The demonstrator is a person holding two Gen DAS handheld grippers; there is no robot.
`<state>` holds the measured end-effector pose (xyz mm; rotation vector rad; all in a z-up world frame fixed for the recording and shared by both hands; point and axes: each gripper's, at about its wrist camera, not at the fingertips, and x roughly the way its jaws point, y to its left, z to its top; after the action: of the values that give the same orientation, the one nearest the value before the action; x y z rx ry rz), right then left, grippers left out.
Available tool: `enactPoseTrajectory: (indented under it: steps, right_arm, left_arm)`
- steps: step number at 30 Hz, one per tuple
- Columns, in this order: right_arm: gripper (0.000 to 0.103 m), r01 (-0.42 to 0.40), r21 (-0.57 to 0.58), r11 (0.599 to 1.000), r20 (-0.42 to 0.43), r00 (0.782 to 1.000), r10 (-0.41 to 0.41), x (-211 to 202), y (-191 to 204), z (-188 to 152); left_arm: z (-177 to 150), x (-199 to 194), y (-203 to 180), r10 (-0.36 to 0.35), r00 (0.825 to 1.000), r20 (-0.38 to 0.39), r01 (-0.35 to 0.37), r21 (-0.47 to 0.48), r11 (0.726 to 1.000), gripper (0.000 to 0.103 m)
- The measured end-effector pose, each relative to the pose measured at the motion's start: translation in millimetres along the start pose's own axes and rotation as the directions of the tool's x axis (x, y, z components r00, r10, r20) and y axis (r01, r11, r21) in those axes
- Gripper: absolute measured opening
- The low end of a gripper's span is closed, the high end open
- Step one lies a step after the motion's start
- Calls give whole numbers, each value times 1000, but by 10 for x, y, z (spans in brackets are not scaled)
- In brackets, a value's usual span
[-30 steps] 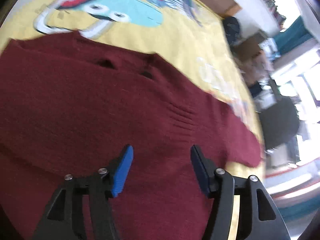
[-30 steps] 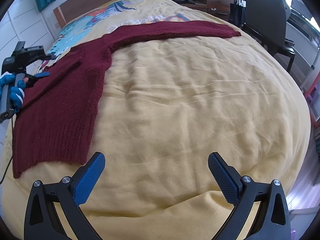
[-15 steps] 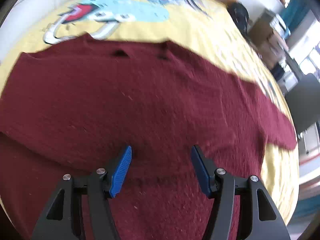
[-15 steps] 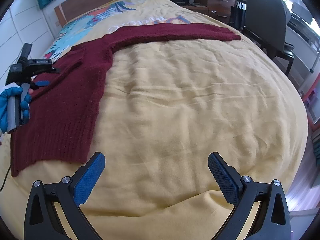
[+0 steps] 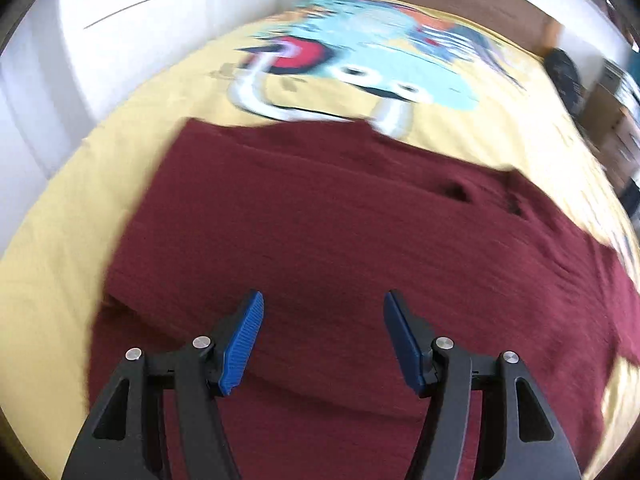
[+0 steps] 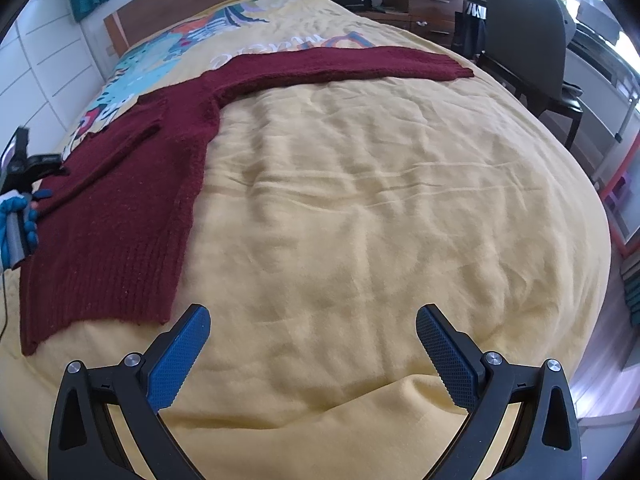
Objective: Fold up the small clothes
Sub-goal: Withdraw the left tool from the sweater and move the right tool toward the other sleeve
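Sweater (image 6: 120, 208): dark red, flat on the yellow bed (image 6: 380, 220); near sleeve folded across the body, far sleeve stretched out.
Left hand-held gripper (image 5: 322, 336): released, empty, swung back toward the folded side.
Right hand-held gripper (image 6: 312, 356): released, unmoved over bare bed.
Meaning: one sleeve fold likely done; far sleeve next.

Yellow-covered bed (image 6: 380, 208) with maroon sweater (image 6: 120, 208) spread flat
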<state>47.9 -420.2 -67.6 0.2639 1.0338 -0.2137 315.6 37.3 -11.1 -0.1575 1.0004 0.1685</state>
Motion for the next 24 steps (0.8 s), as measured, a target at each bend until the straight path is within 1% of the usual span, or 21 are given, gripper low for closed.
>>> enactPoseTrajectory:
  steps: [2, 4, 6, 7, 9, 13, 15, 19, 22, 24]
  right_arm:
    - [103, 4, -5, 1000, -1, 1000, -4, 10, 17, 9]
    - [103, 10, -12, 1000, -5, 1000, -10, 27, 34, 15]
    - [103, 15, -20, 1000, -8, 1000, -15, 41, 52, 24]
    - [103, 16, -22, 1000, -8, 1000, -17, 42, 57, 27]
    - [103, 18, -22, 1000, -6, 1000, -18, 38, 61, 31]
    - [103, 10, -9, 1000, -1, 1000, -10, 30, 51, 49]
    - [103, 1, -3, 1000, 7, 1000, -1, 10, 44, 64]
    - [103, -4, -2, 1000, 24, 1000, 4, -51, 37, 79]
    - [103, -7, -4, 1000, 36, 999, 7, -85, 39, 97]
    - [103, -11, -3, 1000, 48, 999, 11, -119, 32, 114]
  left_arm:
    - [80, 75, 223, 37, 999, -10, -37, -26, 999, 57]
    - [77, 143, 363, 50, 998, -28, -51, -40, 998, 59]
    - [18, 232, 443, 25, 998, -57, -26, -25, 999, 63]
    - [-40, 224, 461, 21, 999, -47, -21, -10, 1000, 65]
    - [-90, 179, 420, 21, 999, -36, -20, 22, 1000, 66]
    - [-208, 36, 313, -14, 999, -52, 19, 95, 995, 66]
    - [-219, 0, 334, -34, 998, -57, 39, 94, 995, 66]
    - [-296, -157, 442, -77, 995, -71, 82, 58, 995, 66]
    - [-437, -343, 496, -93, 993, -76, 98, 68, 993, 66]
    - [-527, -462, 524, -90, 994, -66, 95, 77, 993, 66]
